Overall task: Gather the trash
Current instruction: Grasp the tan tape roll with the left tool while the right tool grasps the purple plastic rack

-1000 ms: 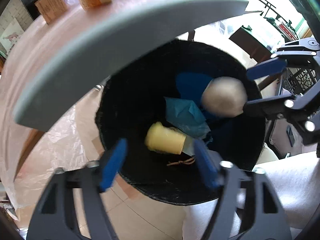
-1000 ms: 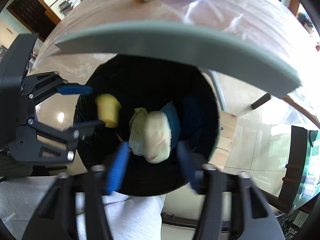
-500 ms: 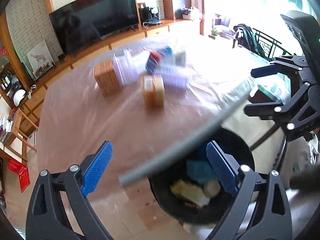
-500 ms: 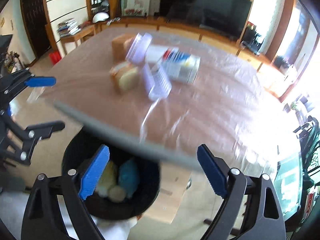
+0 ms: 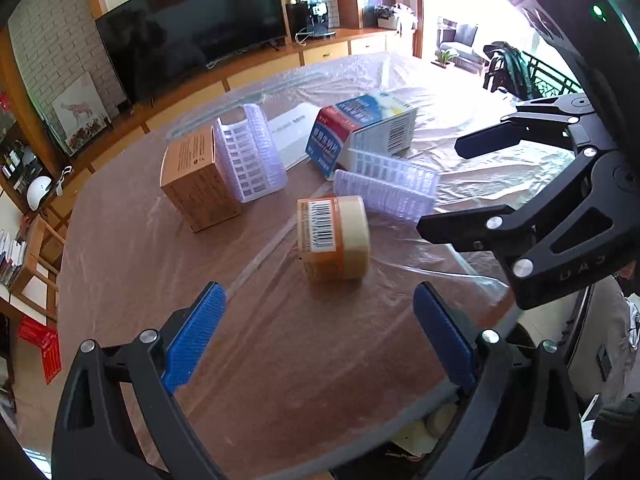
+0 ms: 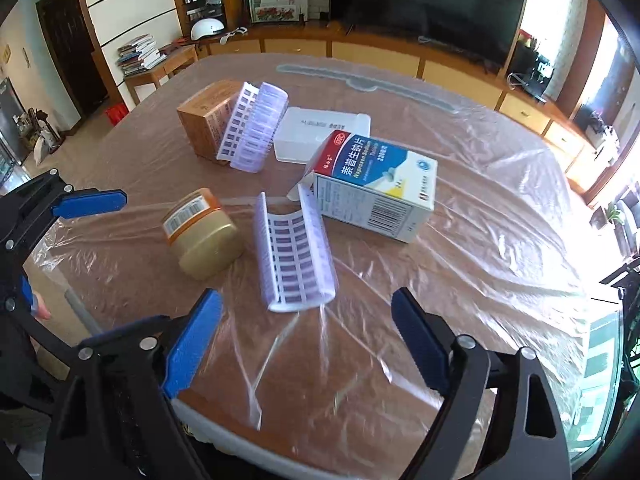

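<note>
Both grippers are open and empty above the near edge of a round table (image 5: 132,264) under clear plastic film. My left gripper (image 5: 320,344) faces an orange jar with a cream lid (image 5: 334,238) lying on its side. My right gripper (image 6: 308,344) faces a lilac plastic tray (image 6: 294,254); the jar (image 6: 204,236) lies to its left. A blue-white medicine box (image 6: 376,192), a second lilac tray (image 6: 252,132) against a brown box (image 6: 204,120) and a flat white box (image 6: 320,134) lie farther back. The right gripper (image 5: 496,184) shows in the left wrist view. A sliver of the trash bin (image 5: 420,436) shows below the table edge.
The left gripper (image 6: 72,216) shows at the left of the right wrist view. A TV (image 5: 192,28) on a long wooden cabinet stands behind the table. A small side table with books (image 6: 160,64) stands at the far left.
Both grippers have risen from over the black trash bin to above the table top. A second ago the bin filled both views; now the items on the table do.
</note>
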Demonstrator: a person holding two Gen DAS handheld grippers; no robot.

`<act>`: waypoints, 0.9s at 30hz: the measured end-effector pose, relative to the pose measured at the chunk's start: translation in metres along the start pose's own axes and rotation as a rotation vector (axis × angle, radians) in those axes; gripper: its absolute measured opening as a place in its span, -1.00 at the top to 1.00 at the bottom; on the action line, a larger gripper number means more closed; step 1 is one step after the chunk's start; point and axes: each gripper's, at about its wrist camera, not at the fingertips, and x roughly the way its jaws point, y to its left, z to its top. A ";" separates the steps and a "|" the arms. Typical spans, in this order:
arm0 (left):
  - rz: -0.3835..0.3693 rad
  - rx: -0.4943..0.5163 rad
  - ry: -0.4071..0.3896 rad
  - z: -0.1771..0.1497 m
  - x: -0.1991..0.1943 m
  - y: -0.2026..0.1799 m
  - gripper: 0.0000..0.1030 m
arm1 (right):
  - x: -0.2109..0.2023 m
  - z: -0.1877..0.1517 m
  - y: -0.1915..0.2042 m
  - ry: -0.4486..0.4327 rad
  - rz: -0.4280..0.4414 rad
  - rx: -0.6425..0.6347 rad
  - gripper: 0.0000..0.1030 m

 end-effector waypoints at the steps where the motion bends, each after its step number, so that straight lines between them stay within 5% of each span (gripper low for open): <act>1: 0.000 -0.001 0.000 -0.001 0.000 0.001 -0.86 | 0.004 0.002 0.000 0.008 0.004 -0.001 -0.58; 9: -0.013 -0.014 -0.005 0.009 0.013 0.007 -0.77 | 0.019 0.007 0.002 0.029 0.029 -0.028 -0.32; 17: -0.028 -0.012 0.005 0.016 0.021 0.007 -0.24 | 0.027 0.014 0.000 0.046 0.068 -0.007 0.15; 22: -0.040 -0.008 0.029 0.016 0.025 0.006 0.23 | 0.024 0.011 -0.004 0.035 0.077 0.013 0.18; 27: -0.044 -0.016 0.033 0.017 0.026 0.006 0.24 | 0.022 0.007 -0.011 0.024 0.089 0.047 0.19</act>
